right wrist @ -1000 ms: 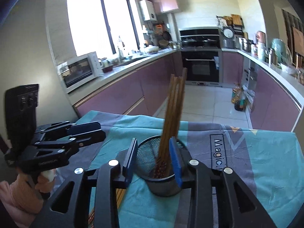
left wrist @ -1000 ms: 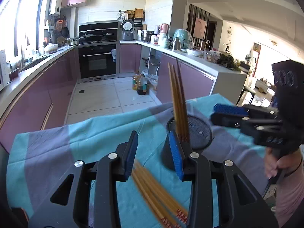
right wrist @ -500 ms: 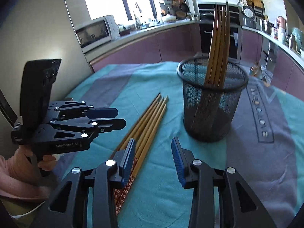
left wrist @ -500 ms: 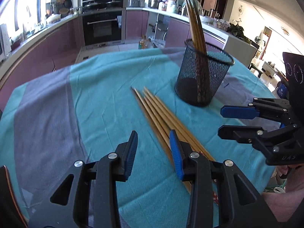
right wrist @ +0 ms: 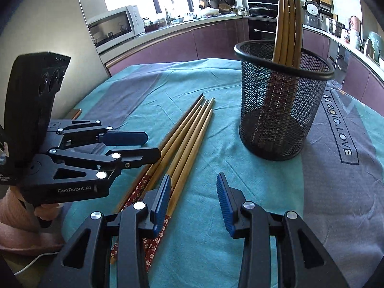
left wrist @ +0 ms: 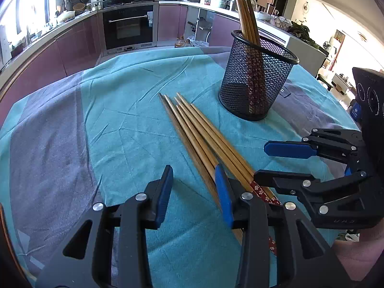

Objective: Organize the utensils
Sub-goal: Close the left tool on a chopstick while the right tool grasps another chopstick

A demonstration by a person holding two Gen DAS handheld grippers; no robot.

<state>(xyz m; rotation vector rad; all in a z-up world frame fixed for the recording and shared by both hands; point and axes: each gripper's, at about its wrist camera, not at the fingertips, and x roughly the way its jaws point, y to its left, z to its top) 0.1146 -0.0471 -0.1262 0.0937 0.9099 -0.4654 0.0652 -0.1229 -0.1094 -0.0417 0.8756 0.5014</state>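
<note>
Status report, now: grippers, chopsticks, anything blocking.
Left gripper and right gripper both open, empty, low over the cloth. Loose chopsticks lying flat beside the mesh cup; others upright in it. Nothing in the way.

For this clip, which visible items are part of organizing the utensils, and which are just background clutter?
Part of the job:
- loose chopsticks lying on the cloth
- mesh holder
- chopsticks already in the holder
- left gripper and right gripper, both open and empty

Just lying about:
- teal tablecloth
- microwave
- oven
- rice cooker
</note>
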